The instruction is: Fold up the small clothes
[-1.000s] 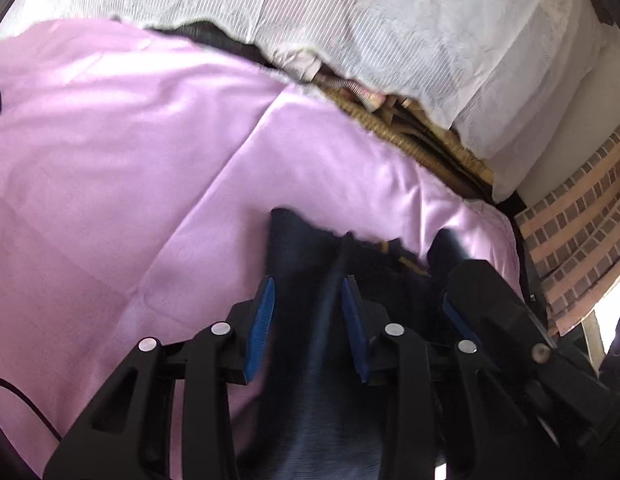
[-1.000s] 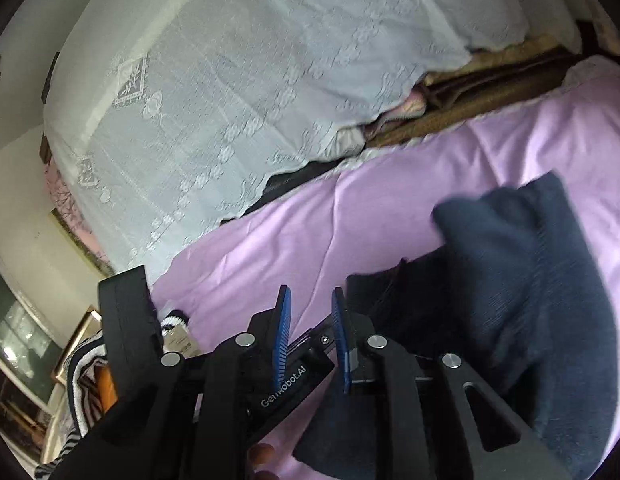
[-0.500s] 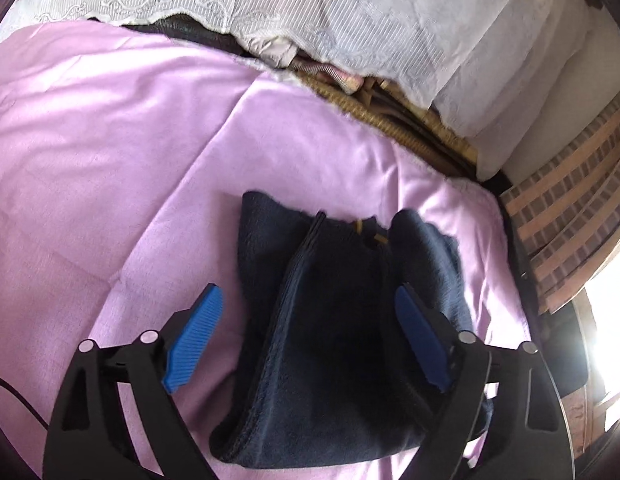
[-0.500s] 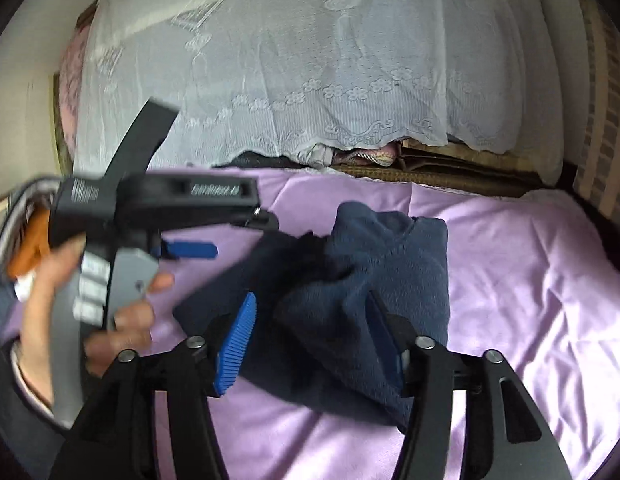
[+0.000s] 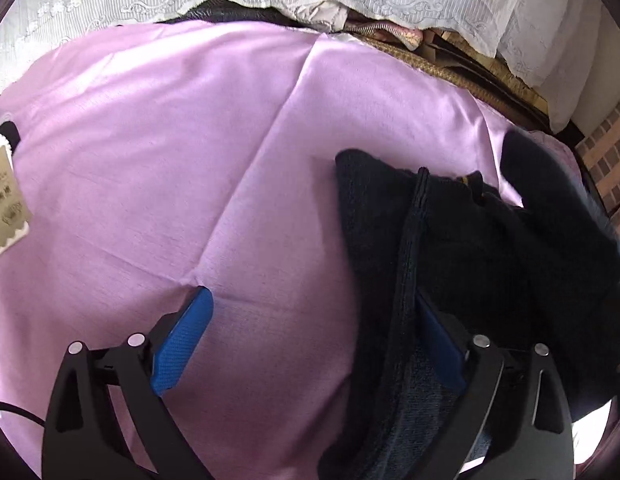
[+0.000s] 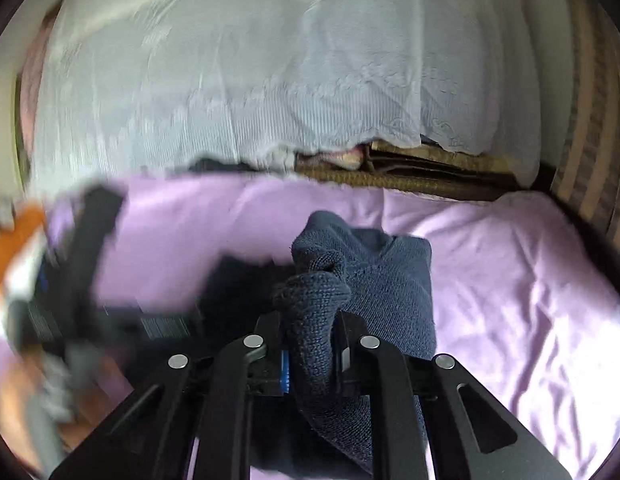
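Between right gripper (image 6: 312, 354) fingers, bunched navy sweater (image 6: 374, 280) hides blue pads.

A lilac sheet (image 5: 189, 152) with sharp fold creases covers the bed. At its far edge hangs a white lace cloth (image 6: 249, 80), draped over stacked brown woven mats (image 6: 422, 168). A cream paper tag (image 5: 5, 204) lies at the far left, a brick-patterned surface (image 5: 608, 168) at the right
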